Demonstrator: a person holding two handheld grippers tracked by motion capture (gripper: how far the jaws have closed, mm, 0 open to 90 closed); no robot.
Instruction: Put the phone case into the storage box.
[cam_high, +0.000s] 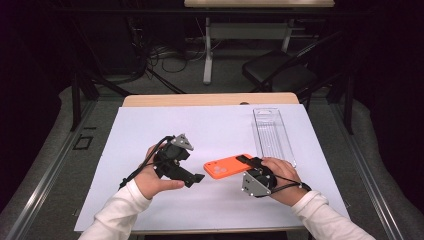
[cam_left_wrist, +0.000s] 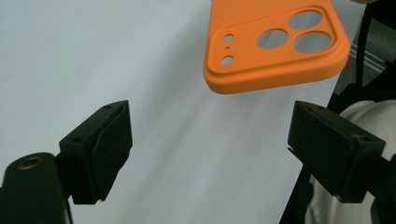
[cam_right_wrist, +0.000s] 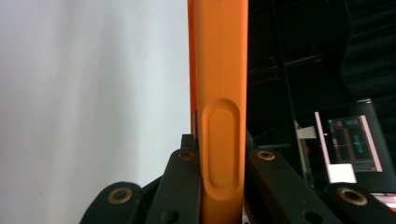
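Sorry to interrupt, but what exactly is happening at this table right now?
A person works with a gripper in each hand. The right gripper is clamped on one end of an orange phone case, holding it over the white sheet. The left gripper points at the case's camera-cutout end with its jaws open, not touching it. A clear plastic tray lies beyond.

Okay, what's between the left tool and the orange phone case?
Nothing. In the high view, bare white table sheet separates the open left tool from the orange phone case, which the right tool clamps.
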